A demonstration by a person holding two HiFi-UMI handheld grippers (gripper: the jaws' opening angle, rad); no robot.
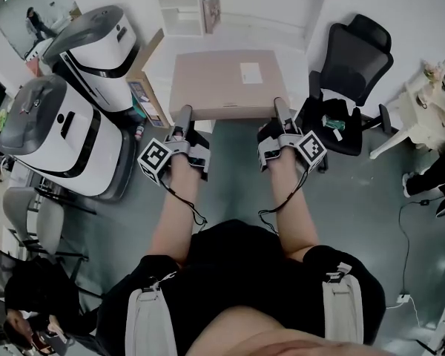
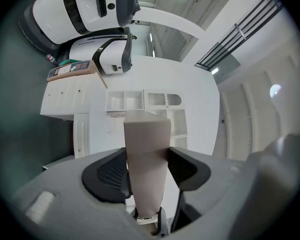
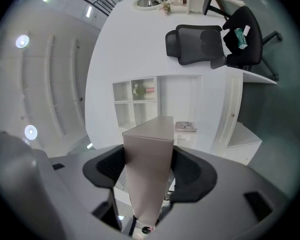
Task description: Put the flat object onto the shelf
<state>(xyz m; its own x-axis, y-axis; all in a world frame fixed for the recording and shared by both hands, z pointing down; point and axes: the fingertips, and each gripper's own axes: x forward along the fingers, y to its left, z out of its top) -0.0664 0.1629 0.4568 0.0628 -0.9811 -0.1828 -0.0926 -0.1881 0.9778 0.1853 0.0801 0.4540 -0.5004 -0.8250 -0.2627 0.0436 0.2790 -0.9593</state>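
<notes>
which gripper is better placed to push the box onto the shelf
Neither alone: the left gripper and right gripper both clamp the near edge of the flat cardboard box, one near each corner, level with each other and facing the white shelf. Moving both together looks safest.

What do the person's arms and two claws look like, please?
The left claw and right claw are grey with black pads, each bearing a white cube of black square markers. A thin black cable trails from each. The forearms are unsleeved, the clothing black.
</notes>
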